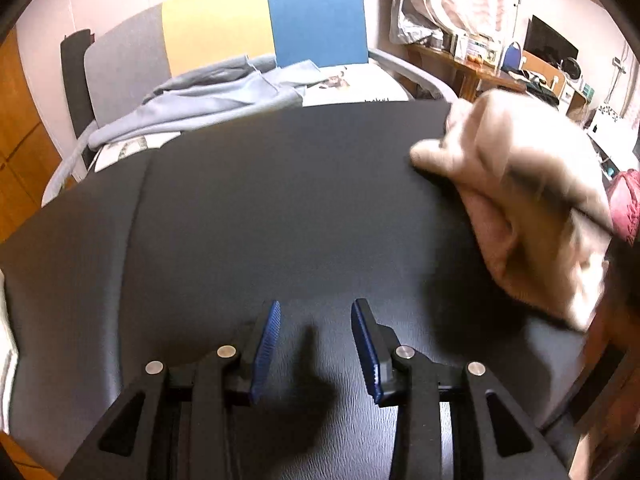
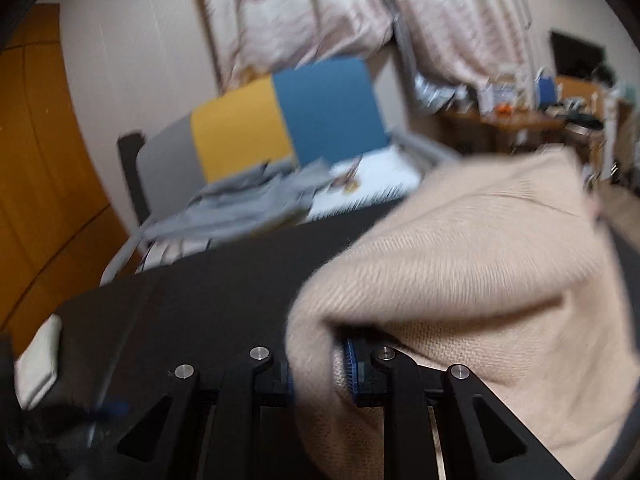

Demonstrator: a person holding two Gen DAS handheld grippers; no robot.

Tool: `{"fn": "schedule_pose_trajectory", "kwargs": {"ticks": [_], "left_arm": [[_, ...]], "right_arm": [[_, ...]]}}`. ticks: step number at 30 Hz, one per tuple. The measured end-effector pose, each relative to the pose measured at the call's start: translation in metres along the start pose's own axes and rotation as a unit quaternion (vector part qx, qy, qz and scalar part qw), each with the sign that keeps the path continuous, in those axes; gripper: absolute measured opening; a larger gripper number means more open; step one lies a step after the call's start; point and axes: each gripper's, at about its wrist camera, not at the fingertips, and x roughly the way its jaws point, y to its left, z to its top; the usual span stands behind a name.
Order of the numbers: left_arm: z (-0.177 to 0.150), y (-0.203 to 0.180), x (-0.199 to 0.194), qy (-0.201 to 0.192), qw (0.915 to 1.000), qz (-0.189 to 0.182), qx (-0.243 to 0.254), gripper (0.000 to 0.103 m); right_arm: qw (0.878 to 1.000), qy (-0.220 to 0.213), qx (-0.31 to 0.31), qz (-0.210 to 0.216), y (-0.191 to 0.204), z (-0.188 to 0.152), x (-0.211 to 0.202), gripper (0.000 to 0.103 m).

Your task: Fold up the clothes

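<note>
A beige knit sweater (image 2: pixel 460 264) is bunched up and held above the right side of the black table (image 2: pixel 208 304). My right gripper (image 2: pixel 320 364) is shut on a fold of it, with the cloth draped over both fingers. In the left wrist view the same sweater (image 1: pixel 528 200) hangs blurred at the right, above the black table (image 1: pixel 260 208). My left gripper (image 1: pixel 316 348) is open and empty, low over the table's near side, well left of the sweater.
Behind the table stands a chair with a grey, yellow and blue back (image 1: pixel 264 20), with grey-blue clothes (image 1: pixel 208 100) piled on its seat. A cluttered wooden desk (image 1: pixel 500 68) is at the back right. A white folded item (image 2: pixel 40 356) lies at the table's left edge.
</note>
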Motion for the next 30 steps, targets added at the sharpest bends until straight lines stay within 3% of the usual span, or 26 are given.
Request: {"fn": "schedule_pose_trajectory", "kwargs": {"ticks": [4,6,8,10,13,19,21,23,27,28,30], "left_arm": [[0.03,-0.017,-0.003,-0.012,0.9998,-0.005,0.017,0.038],[0.044,-0.033,-0.003,-0.017,0.9987,0.002,0.048,0.038],[0.054,-0.049,-0.003,-0.018,0.9971,0.007,0.074,0.038],[0.063,-0.066,0.0,-0.018,0.9951,0.001,0.097,0.038],[0.071,-0.093,0.004,-0.01,0.9928,-0.022,0.118,0.038],[0.079,-0.149,0.008,-0.002,0.9846,-0.067,0.162,0.038],[0.079,-0.17,0.006,-0.013,0.9771,-0.081,0.196,0.038],[0.077,-0.191,0.004,-0.026,0.9675,-0.091,0.234,0.038],[0.068,-0.228,0.015,-0.052,0.9446,-0.062,0.318,0.038],[0.066,-0.234,0.02,-0.052,0.94,-0.056,0.333,0.038],[0.065,-0.24,0.035,-0.042,0.9373,-0.041,0.344,0.043]], "right_arm": [[0.999,0.042,0.012,0.014,0.0,-0.039,0.02,0.02],[0.999,0.038,0.015,0.019,-0.002,-0.052,0.017,0.024],[0.999,0.025,0.006,0.019,-0.003,-0.057,0.005,0.037],[1.0,0.001,0.005,0.02,-0.007,-0.059,-0.014,0.064],[0.999,-0.049,0.021,0.004,-0.02,-0.053,-0.047,0.072],[0.983,-0.109,0.09,-0.114,-0.087,-0.03,-0.093,0.075],[0.975,-0.116,0.103,-0.159,-0.106,-0.024,-0.099,0.084],[0.971,-0.093,0.111,-0.19,-0.125,-0.02,-0.095,0.084],[0.978,-0.057,0.108,-0.168,-0.15,-0.018,-0.079,0.081],[0.979,-0.045,0.107,-0.167,-0.155,-0.019,-0.073,0.075],[0.982,-0.019,0.105,-0.157,-0.163,-0.019,-0.057,0.036]]}}
